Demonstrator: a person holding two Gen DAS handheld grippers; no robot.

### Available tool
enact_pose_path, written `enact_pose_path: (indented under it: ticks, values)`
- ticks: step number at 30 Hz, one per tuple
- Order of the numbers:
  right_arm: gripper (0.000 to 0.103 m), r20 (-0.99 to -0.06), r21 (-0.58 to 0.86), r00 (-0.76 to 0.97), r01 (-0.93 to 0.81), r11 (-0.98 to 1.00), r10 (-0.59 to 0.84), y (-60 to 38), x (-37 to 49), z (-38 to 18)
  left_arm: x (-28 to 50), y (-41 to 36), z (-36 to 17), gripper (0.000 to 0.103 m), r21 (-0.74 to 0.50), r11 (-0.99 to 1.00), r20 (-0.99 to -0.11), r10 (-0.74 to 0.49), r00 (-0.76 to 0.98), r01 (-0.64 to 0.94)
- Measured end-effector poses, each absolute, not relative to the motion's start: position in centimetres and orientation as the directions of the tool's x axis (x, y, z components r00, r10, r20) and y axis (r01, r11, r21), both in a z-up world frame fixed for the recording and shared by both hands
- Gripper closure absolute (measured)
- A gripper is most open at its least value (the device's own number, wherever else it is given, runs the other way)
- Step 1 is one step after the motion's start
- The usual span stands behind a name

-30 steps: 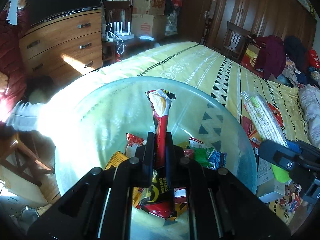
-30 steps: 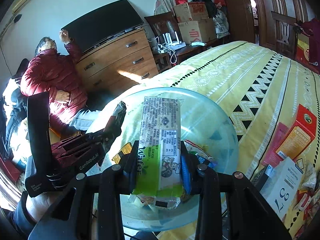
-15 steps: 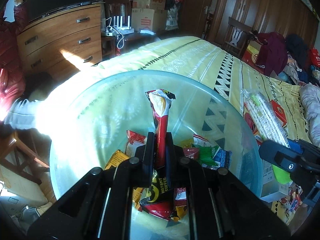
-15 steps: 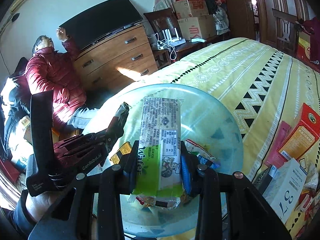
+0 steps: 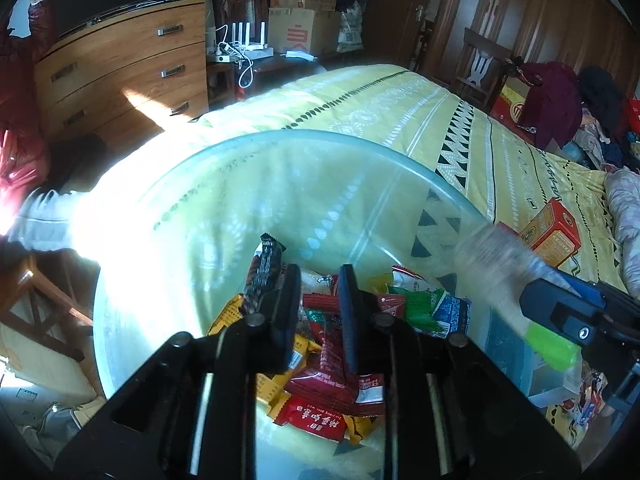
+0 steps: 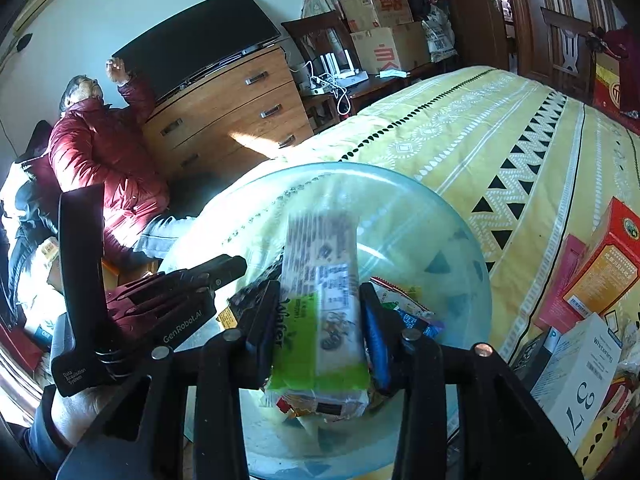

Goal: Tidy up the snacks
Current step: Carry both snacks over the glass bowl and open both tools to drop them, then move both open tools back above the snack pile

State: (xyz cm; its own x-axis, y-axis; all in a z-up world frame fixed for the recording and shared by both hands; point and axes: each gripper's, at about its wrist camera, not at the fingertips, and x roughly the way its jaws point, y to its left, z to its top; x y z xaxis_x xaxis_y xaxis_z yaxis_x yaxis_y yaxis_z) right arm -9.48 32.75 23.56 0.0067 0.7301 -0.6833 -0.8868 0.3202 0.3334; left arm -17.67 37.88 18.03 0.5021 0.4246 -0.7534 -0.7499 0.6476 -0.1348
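Over the glass bowl [image 5: 168,216], already piled with snack packets [image 5: 332,368], the left gripper [image 5: 318,284] opens empty while the right gripper [image 6: 320,320] opens around a slipping wafer pack [image 6: 320,304]; boxes [image 6: 600,272] on the bed to its right remain.

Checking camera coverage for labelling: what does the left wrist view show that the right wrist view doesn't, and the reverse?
Left wrist only: the left claw opening with nothing between its pads, a dark brown snack bar tipping off its left finger, red sachets piled below, and the right claw seen from the side.

Right wrist only: the green-and-white wafer pack between the opening right claw, blurred, a white numbered box, and a person in a red jacket.

Both: the clear glass bowl of snacks, yellow patterned bedspread, wooden dresser, orange carton.
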Motion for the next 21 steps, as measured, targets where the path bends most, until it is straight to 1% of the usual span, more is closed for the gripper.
enact_pose_path:
  ticks: [1,2,3,6,9,13,15,21]
  values:
    - [0.057,-0.683,0.329,0.010,-0.888,0.320,0.730,32.7,-9.5,23.6,-17.7,37.8,18.1,0.062,-0.129,0.643,-0.751,0.434,0.498,-0.755]
    - [0.056,-0.682,0.327,0.011,-0.890,0.319,0.731,32.7,-9.5,23.7,-17.8,37.8,18.1,0.052,-0.121,0.639,-0.747,0.445,0.494,-0.760]
    - [0.056,-0.680,0.328,0.011,-0.890,0.318,0.733,32.6,-9.6,23.8,-17.8,37.7,18.1,0.047,-0.115,0.636,-0.746,0.452,0.489,-0.763]
    - [0.053,-0.669,0.316,0.027,-0.894,0.317,0.743,31.8,-10.1,24.5,-17.8,37.7,18.0,0.040,-0.104,0.638,-0.750,0.454,0.481,-0.763]
    - [0.051,-0.649,0.266,0.067,-0.914,0.308,0.758,29.6,-11.5,25.5,-17.9,37.4,18.2,0.034,-0.093,0.634,-0.744,0.468,0.476,-0.768]
    - [0.051,-0.625,0.184,0.129,-0.934,0.307,0.770,24.8,-13.9,26.2,-18.0,37.1,18.5,0.032,-0.087,0.636,-0.739,0.475,0.478,-0.767]
    - [0.049,-0.624,0.151,0.160,-0.936,0.319,0.765,22.2,-14.9,26.0,-17.9,36.7,18.7,0.029,-0.080,0.635,-0.735,0.483,0.476,-0.768]
    - [0.049,-0.647,0.146,0.241,-0.892,0.428,0.723,12.1,-16.3,23.4,-17.2,34.5,19.2,0.025,-0.057,0.649,-0.720,0.499,0.481,-0.758]
